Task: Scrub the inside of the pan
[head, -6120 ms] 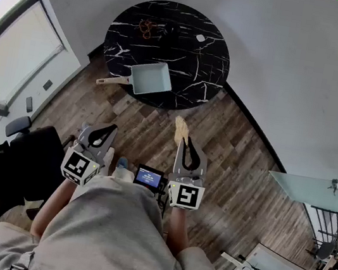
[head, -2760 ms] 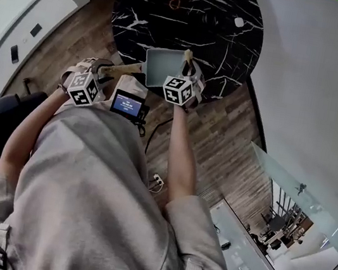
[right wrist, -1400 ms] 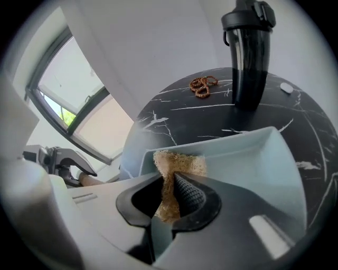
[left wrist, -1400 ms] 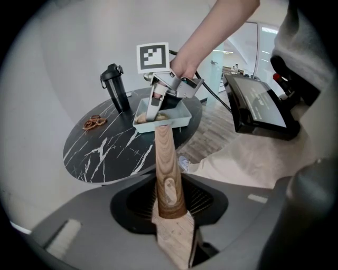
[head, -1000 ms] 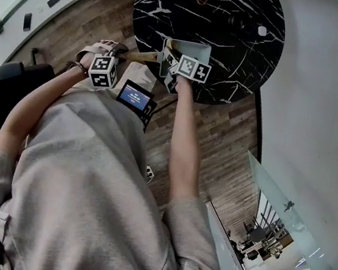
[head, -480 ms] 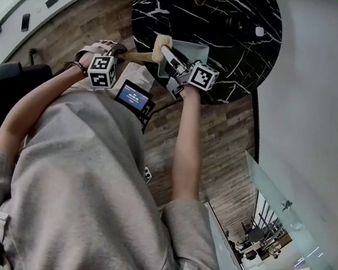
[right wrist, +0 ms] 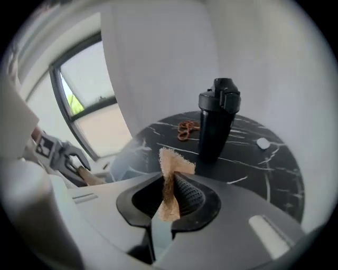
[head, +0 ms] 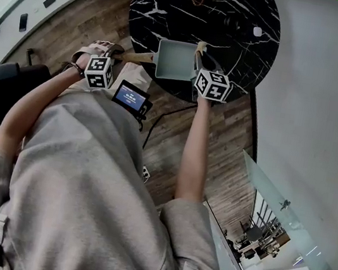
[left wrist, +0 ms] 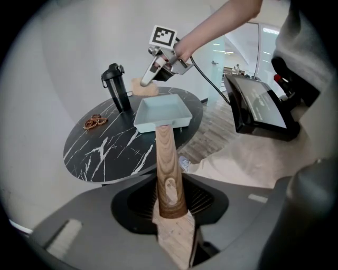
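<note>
Head view: your pan [head: 176, 60] sits top centre on the worktop [head: 240, 15], with your left gripper [head: 117, 54] at its handle [head: 137, 57] and your right gripper [head: 201, 48] beside its right rim.

Left gripper view: the fingers clamp the wooden handle at mid-frame.

Right gripper view: the fingers pinch a sponge [right wrist: 170, 174], with a bottle [right wrist: 217, 124] behind.

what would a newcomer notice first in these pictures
The square pale-green pan on the round black marble table stands out first, its wooden handle clamped in the left gripper. Next is the tan scrub pad pinched in the right gripper, held in the air by the pan's far corner, with a black bottle standing farther back on the table.
</note>
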